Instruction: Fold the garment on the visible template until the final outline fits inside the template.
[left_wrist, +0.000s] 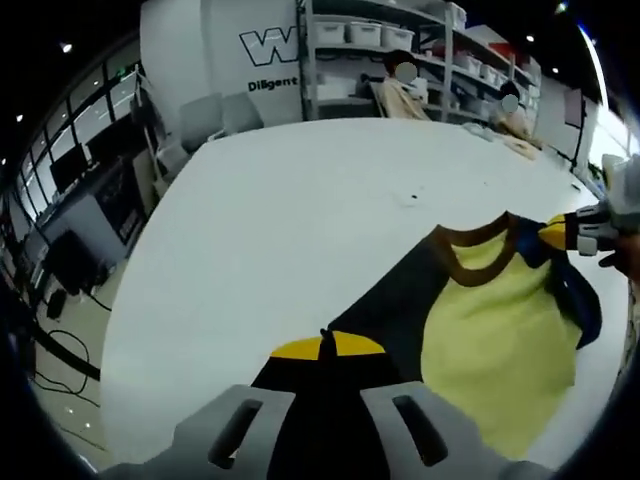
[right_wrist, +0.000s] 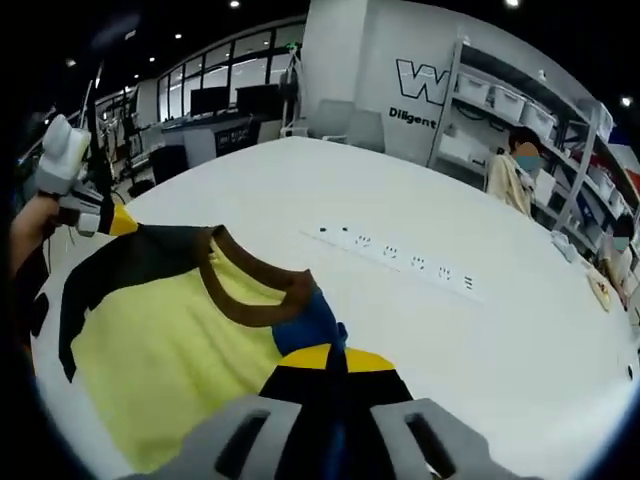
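In the left gripper view, the left gripper (left_wrist: 325, 345) is seen closed on the black sleeve of a T-shirt (left_wrist: 490, 320), at its yellow cuff (left_wrist: 325, 346), and across the yellow body panel the right gripper (left_wrist: 590, 232) is seen at the far right, clamped on the opposite yellow cuff beside the blue sleeve (left_wrist: 575, 295). The garment is judged to be held by both sleeve ends so that it can be stretched flat and squared on the white tabletop (left_wrist: 300, 210) before any fold is made; the brown collar (left_wrist: 478, 250) is turned away from the left camera. No template outline can be made out on the tabletop, so its position relative to the shirt cannot be told. On the back wall a large white "W" and the word "Diligent" beneath it (left_wrist: 272, 84) can be read, the rest being cut off by shelving (left_wrist: 400, 50). In the right gripper view, the left gripper (right_wrist: 100, 222) is seen at the far left gripping the cuff of the black sleeve, the T-shirt (right_wrist: 170, 340) is spread between, and the right gripper (right_wrist: 328, 362) is closed on the yellow cuff (right_wrist: 328, 358) of the blue sleeve (right_wrist: 310, 325). A white power strip (right_wrist: 395, 258) lies on the tabletop (right_wrist: 480, 300) beyond the shirt, well apart from it. The same "W" and "Diligent" lettering (right_wrist: 415, 117) is legible on the wall.
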